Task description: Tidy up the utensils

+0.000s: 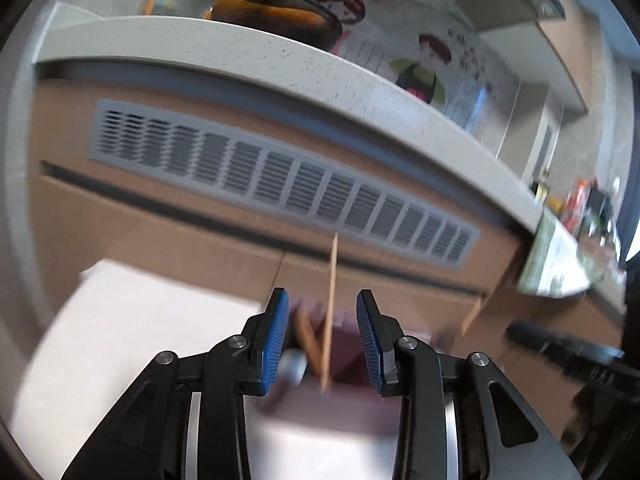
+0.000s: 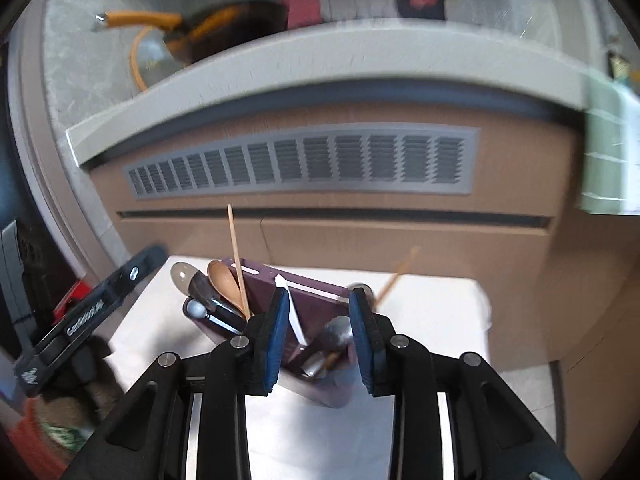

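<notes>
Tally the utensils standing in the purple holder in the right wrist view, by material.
In the purple holder:
Wooden spoon: 1
Wooden chopsticks: 2
Metal spoons or ladles: 3, though blur could hide more
White plastic utensil: 1
Total: 7

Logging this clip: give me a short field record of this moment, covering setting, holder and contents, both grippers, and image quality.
setting: white surface in front of a brown cabinet with a grey vent grille
holder: purple utensil holder standing on the white surface
contents: wooden spoon, metal spoons, upright chopstick, another tilted chopstick
left gripper: open, empty, over the holder
right gripper: open, empty, just above the holder
background: orange-handled pan on the counter
quality: motion blur in both views
</notes>
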### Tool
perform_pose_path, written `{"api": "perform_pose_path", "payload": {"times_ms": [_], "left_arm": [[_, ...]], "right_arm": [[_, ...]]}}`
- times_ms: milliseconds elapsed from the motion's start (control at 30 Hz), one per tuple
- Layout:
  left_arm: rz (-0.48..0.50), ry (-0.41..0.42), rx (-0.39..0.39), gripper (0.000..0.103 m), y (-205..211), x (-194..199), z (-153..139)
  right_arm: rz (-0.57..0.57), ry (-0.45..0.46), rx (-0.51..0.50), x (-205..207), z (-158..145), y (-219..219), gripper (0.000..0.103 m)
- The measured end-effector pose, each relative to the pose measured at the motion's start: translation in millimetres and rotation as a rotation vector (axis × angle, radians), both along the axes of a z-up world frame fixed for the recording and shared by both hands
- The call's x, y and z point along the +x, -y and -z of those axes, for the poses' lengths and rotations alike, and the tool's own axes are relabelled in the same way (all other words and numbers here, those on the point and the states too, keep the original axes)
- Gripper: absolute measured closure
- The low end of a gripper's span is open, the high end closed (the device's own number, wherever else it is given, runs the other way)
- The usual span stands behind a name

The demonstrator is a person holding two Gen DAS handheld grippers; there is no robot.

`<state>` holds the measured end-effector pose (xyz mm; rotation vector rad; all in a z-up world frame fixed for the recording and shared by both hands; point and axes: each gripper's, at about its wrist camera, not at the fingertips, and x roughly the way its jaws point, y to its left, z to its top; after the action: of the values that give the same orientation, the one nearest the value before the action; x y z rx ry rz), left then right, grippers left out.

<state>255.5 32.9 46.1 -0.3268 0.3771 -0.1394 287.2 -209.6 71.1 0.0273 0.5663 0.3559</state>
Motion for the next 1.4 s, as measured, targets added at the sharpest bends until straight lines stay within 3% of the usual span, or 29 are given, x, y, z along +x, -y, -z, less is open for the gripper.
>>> {"api": "perform_pose_path", "payload": {"times_ms": [67, 200, 333, 533, 667, 1400], "left_arm": [[-0.012, -0.032, 0.078, 0.066, 5, -31, 4], [-0.022, -0.119, 0.245, 0.066, 24, -77, 18], [-0.02, -0.164, 0.318, 0.066, 43, -124, 29], [-0.07, -0.123, 0.319, 0.067, 56, -180, 24], [-0.069, -0.114, 0.328, 0.067, 60, -194, 20], [-0.038, -0.13, 0.343, 0.066, 70, -200, 20]], "right_arm": [[0.005, 0.072, 0.003, -33, 4, 7, 0.074], [-0.012, 0.12, 0.018, -88, 24, 10, 0.074], [-0.036, 0.114, 0.014, -133, 46, 4, 0.074], [-0.003, 0.123, 0.035, -183, 67, 7, 0.073], [-0.005, 0.131, 0.019, -199, 72, 6, 0.072], [0.004, 0.122, -0.01, -206, 76, 7, 0.071]]}}
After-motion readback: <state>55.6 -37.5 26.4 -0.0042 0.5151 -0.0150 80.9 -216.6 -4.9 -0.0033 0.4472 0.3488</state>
